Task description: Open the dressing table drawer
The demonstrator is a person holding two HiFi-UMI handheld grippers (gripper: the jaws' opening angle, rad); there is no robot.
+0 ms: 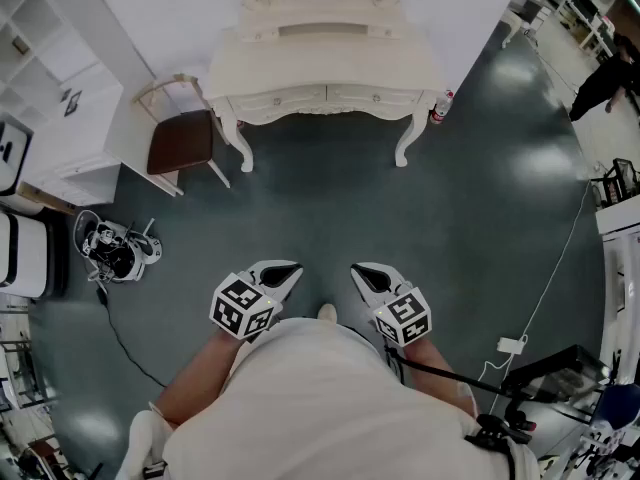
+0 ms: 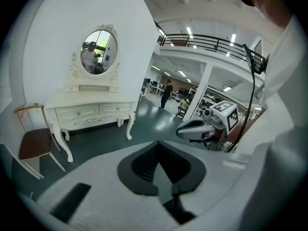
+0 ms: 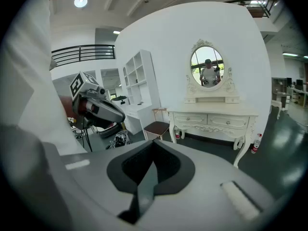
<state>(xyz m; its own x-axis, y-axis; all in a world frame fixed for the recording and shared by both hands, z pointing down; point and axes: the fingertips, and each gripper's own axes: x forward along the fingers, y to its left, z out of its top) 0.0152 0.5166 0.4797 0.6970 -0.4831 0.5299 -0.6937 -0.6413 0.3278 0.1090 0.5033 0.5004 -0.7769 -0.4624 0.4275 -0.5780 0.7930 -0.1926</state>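
The white dressing table (image 1: 322, 63) stands against the far wall with an oval mirror (image 3: 207, 67) on top. Its two drawers (image 1: 326, 97) sit side by side under the top, both closed; they also show in the right gripper view (image 3: 208, 120) and the left gripper view (image 2: 95, 111). My left gripper (image 1: 288, 272) and right gripper (image 1: 362, 272) hang close to my body, well short of the table, both aimed toward it. Both are shut with nothing between the jaws. The left gripper view shows the right gripper (image 2: 192, 129) beside it.
A brown-seated chair (image 1: 181, 140) stands left of the table, and a bottle (image 1: 441, 106) stands by the table's right leg. White shelving (image 1: 55, 88) lines the left wall. A small device with a cable (image 1: 115, 249) lies on the dark floor at left. A white cord (image 1: 560, 258) runs at right.
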